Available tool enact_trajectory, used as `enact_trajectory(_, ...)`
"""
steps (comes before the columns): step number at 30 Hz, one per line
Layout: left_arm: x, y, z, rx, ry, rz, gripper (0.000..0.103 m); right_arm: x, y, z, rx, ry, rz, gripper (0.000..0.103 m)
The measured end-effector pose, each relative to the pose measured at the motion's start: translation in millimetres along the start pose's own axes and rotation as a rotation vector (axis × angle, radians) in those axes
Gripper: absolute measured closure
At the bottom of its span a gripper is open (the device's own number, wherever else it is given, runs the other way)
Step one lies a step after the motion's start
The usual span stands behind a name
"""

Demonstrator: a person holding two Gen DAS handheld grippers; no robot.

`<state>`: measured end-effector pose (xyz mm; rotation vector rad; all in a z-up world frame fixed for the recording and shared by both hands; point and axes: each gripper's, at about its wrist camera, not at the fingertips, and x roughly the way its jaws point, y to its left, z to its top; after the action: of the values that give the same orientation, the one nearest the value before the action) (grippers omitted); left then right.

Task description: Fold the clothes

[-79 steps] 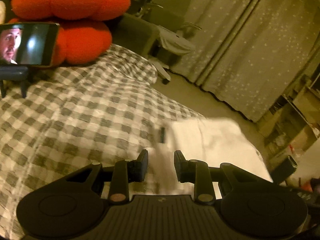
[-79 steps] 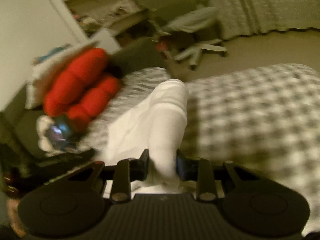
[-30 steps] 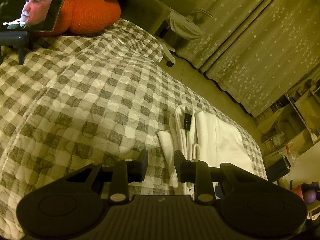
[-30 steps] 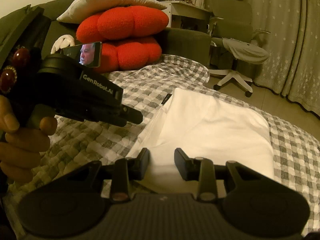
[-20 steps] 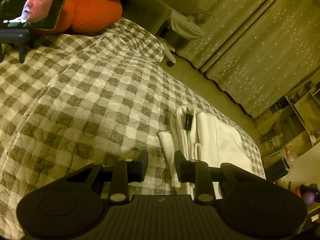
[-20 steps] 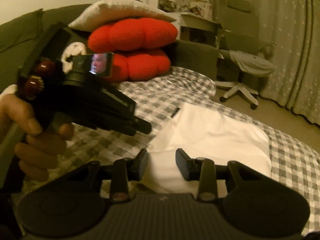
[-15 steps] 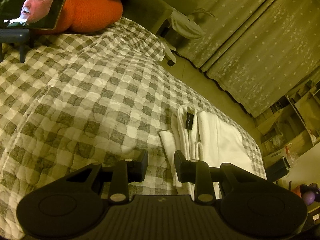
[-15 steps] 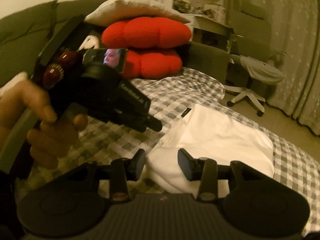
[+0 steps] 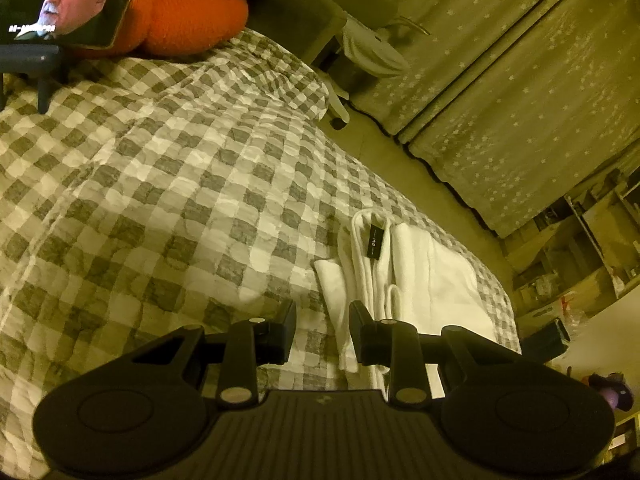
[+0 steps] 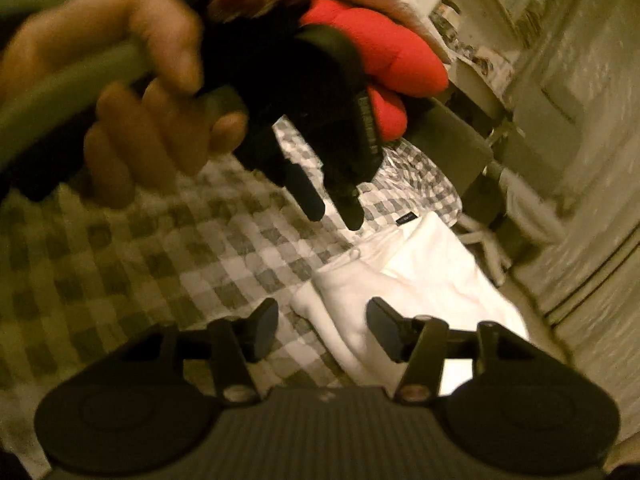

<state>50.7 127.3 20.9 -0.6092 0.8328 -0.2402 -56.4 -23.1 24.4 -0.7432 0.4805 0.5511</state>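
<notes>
Garment folded on bed. Left gripper and right gripper: jaws apart, empty. Next: pinch edge squarely, flatten layers.

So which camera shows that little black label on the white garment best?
The left wrist view: the black label sits sharp on the folded white garment. In the right wrist view it is a small blurred patch at the garment's far edge.

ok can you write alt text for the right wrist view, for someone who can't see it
The open right gripper hovers over a folded white garment lying on a grey-and-white checked bedspread. Above it a hand holds the left gripper, fingers pointing down at the cloth, with a red cushion and pale curtains blurred behind.
</notes>
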Motion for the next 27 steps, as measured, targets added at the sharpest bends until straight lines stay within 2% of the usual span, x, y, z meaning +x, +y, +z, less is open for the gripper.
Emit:
enact_trajectory(5,0.8,3.7,0.3,-0.037,0.008,-0.02,0.064,17.8,21.9,0.8,-0.13,0.01,-0.086,0.05)
enact_trajectory(8,1.4,4.1,-0.2,-0.052,0.012,-0.039,0.058,25.4,26.5,2.4,-0.159,0.012,-0.109,0.051)
enact_trajectory(11,2.8,2.9,-1.2,-0.071,0.024,-0.076,0.047,31.9,21.3,4.0,-0.139,0.023,-0.106,0.062)
enact_trajectory(13,3.5,2.3,-1.9,-0.083,0.028,-0.097,0.038,28.8,13.2,7.1,-0.078,0.012,-0.087,0.076)
enact_trajectory(17,5.5,3.9,-2.7,-0.13,0.029,-0.159,0.031,14.4,-20.4,11.8,0.144,-0.035,-0.051,0.081)
enact_trajectory(19,8.4,4.3,-4.1,-0.157,0.033,-0.201,0.027,11.5,-32.0,11.4,0.212,-0.043,-0.027,0.082)
enact_trajectory(22,14.4,3.3,-5.8,-0.192,0.046,-0.257,0.022,9.9,-39.8,9.4,0.232,-0.048,-0.015,0.082)
enact_trajectory(27,30.9,-4.1,-5.1,-0.185,0.05,-0.281,0.018,7.8,-41.9,6.7,0.236,-0.051,-0.01,0.082)
